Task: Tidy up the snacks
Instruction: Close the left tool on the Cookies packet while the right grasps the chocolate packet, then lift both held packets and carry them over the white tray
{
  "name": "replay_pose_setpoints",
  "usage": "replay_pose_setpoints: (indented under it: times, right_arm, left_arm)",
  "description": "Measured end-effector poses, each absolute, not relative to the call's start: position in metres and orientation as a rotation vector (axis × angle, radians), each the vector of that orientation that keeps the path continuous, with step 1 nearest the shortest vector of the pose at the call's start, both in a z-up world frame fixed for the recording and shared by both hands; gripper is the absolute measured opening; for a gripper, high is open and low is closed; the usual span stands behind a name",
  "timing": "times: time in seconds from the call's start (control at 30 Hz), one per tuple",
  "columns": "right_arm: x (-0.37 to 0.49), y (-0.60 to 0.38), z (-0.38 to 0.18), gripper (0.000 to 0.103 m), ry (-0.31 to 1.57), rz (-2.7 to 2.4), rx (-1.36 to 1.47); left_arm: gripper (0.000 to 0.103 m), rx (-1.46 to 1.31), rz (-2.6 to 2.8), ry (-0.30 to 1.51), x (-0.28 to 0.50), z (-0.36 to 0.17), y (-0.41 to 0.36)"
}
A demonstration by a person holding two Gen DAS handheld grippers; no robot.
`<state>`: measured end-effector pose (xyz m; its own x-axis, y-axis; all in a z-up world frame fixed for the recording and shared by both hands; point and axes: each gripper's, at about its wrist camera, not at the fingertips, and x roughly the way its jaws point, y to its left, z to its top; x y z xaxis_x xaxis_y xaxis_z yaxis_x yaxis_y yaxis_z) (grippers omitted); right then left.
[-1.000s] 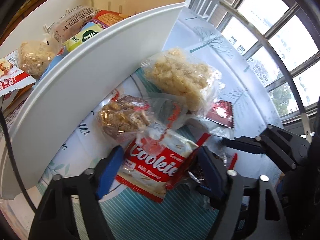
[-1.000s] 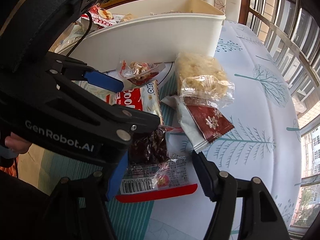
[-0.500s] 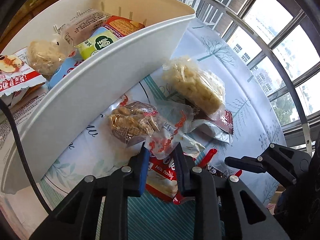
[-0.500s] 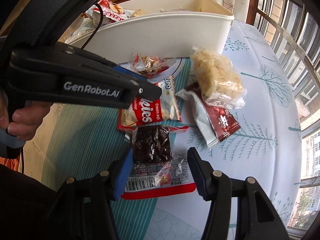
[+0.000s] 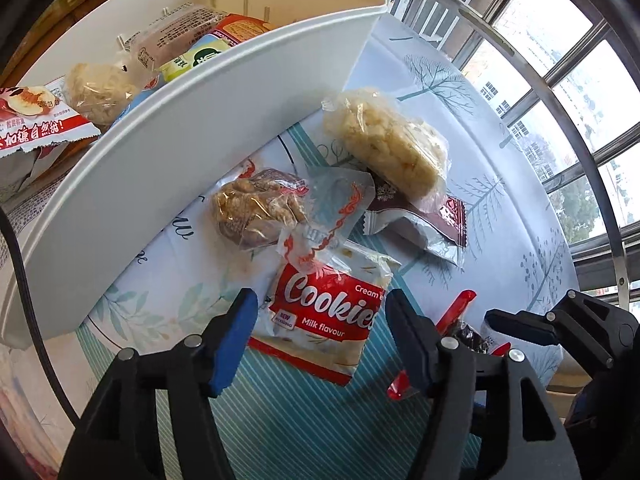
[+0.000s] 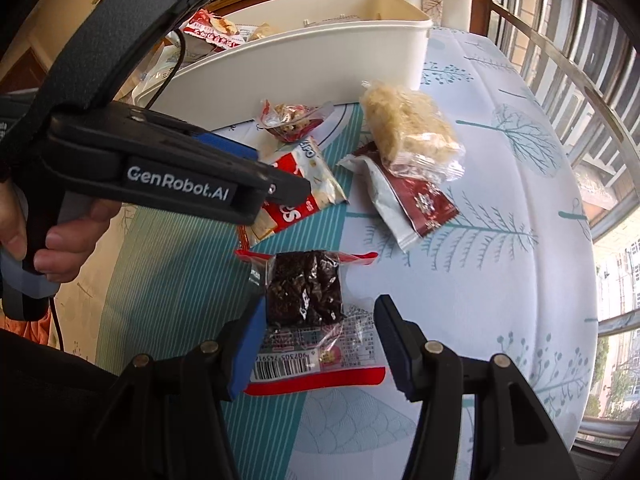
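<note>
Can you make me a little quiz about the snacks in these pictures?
1. True or false: the cookies pack lies inside the white bin.
2. What rests on top of the brown-red packet? A) a puffed rice cake B) a banana C) a spoon
3. Fill in: the tablecloth is printed with ___.

Key: 1 false, it lies on the tablecloth outside the bin; 2 A; 3 trees.

left tool [image 5: 320,334] opening over cookie packet [image 5: 328,312] (pads clear), white bin [image 5: 224,136] beside
</note>
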<state>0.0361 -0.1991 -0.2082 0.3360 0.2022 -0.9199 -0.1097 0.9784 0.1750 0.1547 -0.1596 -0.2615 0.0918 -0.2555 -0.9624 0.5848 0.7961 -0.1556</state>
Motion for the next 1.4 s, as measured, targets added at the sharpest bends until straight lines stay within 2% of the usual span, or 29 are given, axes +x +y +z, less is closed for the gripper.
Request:
replay_pose_setpoints:
  times: [0.1,0.67,0.7,0.8,0.97,1.0,1.4]
  right_arm:
    - [0.036,-0.208,-0.206,0.056,1.215,0.190,0.113]
    - [0.044,-0.251,-0.211,0.056,1.187,0.103,0.189]
    - [0.042,-0.250,-0.210,0.056,1.187,0.100,0.192]
    - [0.037,-0.250,-0.207,0.056,1.189,0.099,0.200]
    - [0.037,-0.249,-0.206,0.056,1.190,0.110,0.200]
    - [0.038,-0.249,-0.205,0.056,1.189,0.112,0.199]
    - [0.040,-0.243,-0.200,0.056,1.181,0.126,0.182]
  left_arm:
    - [0.080,0.329,-0.619,1.360,0.152,-0.265,-0.165]
    - [0.085,0.451,-0.588,1.317,0.146,-0.281,-0.200]
    - [0.082,0.451,-0.594,1.309,0.146,-0.281,-0.200]
    - [0.063,0.449,-0.617,1.271,0.145,-0.276,-0.200]
    - [0.053,0.454,-0.629,1.247,0.145,-0.276,-0.203]
    - [0.048,0.454,-0.627,1.238,0.144,-0.275,-0.204]
    - [0.045,0.423,-0.618,1.243,0.131,-0.281,-0.196]
